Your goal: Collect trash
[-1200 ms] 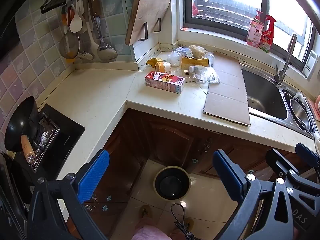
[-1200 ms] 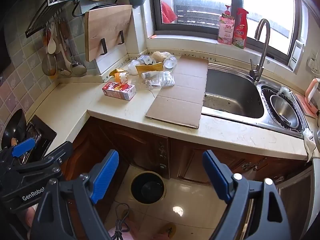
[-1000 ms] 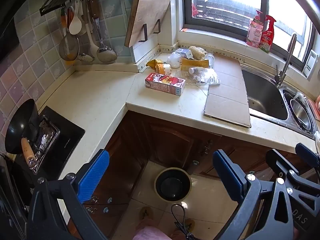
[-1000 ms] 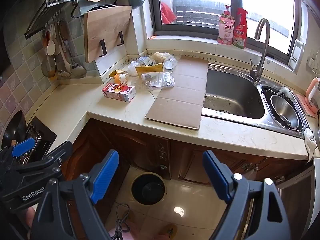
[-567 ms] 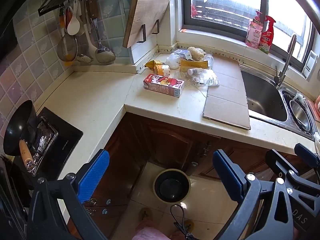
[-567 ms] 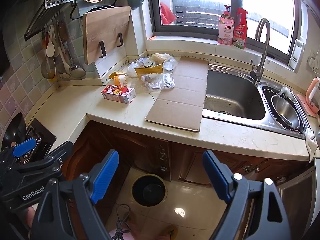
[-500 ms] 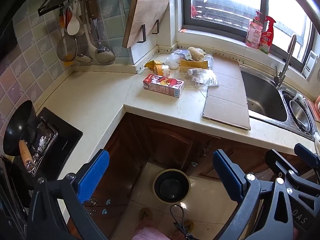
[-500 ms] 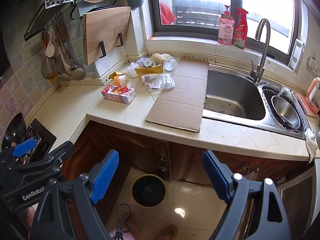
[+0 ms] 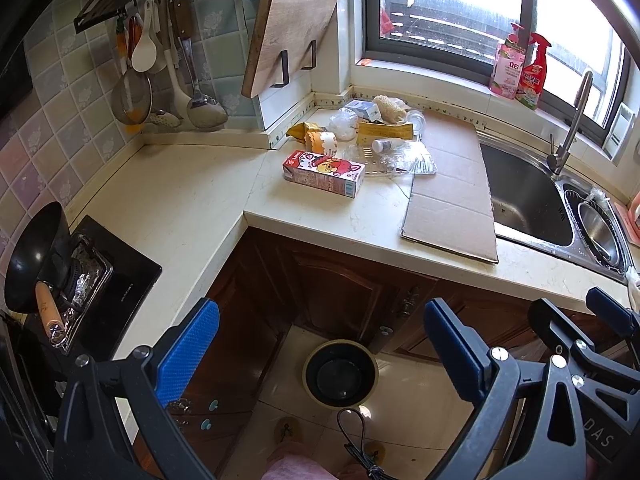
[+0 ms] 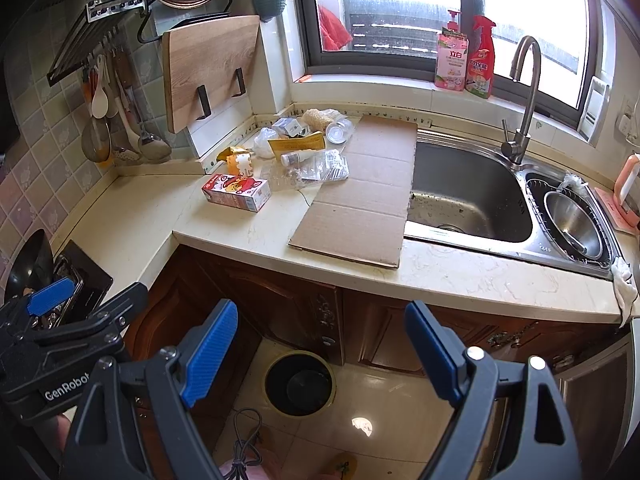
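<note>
Above a round dark bin [image 9: 340, 374], both blue ribbed-pad grippers, left gripper [image 9: 320, 344] and right gripper [image 10: 322, 350], spread empty.

Left gripper [image 9: 320, 344] jaws wide apart, empty, above round bin [image 9: 340, 374] on floor. Red carton [image 9: 324, 172] lying flat on far counter [image 9: 192, 200], beside cardboard sheet [image 9: 452, 200].

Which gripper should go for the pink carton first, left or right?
Left, probably. Both the left gripper and right gripper are open and empty. The pink carton lies at the pile's left end, nearer the left side; the right faces the cardboard.
</note>
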`<state>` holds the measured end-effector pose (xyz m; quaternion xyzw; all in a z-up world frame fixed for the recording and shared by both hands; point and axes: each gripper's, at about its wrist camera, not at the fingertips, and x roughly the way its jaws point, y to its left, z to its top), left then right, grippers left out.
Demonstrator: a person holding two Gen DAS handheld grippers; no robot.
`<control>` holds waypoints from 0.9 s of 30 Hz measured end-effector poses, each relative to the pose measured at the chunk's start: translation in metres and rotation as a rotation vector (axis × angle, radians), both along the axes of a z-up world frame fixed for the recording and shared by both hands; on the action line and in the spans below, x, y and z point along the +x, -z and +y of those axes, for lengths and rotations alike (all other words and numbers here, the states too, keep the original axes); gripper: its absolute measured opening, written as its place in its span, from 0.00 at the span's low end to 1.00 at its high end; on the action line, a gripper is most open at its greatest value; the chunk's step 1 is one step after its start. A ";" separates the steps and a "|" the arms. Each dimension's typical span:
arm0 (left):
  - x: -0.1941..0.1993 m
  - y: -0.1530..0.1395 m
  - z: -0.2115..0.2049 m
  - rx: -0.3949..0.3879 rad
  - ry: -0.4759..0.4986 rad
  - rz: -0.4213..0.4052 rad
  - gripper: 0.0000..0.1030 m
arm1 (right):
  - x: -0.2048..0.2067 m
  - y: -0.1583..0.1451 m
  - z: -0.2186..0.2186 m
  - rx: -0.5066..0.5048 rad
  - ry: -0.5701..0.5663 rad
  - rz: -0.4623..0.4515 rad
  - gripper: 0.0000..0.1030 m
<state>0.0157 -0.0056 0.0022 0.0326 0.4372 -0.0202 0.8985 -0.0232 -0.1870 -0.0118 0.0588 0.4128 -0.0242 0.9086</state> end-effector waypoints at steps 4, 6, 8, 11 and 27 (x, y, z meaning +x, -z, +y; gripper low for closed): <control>0.001 0.001 -0.002 -0.002 0.001 0.001 0.98 | 0.000 0.000 0.000 0.001 0.000 0.000 0.84; 0.002 0.001 -0.004 -0.005 0.002 0.003 0.98 | 0.000 0.000 -0.001 0.001 0.000 0.000 0.84; 0.001 0.001 -0.005 -0.007 0.002 0.004 0.98 | 0.000 0.000 -0.001 0.002 0.000 -0.001 0.84; -0.001 0.003 -0.003 -0.013 0.002 0.007 0.98 | 0.000 -0.001 -0.001 0.004 -0.001 -0.001 0.84; -0.006 0.002 0.001 -0.024 -0.004 0.013 0.98 | -0.001 -0.003 -0.003 0.004 -0.007 -0.003 0.84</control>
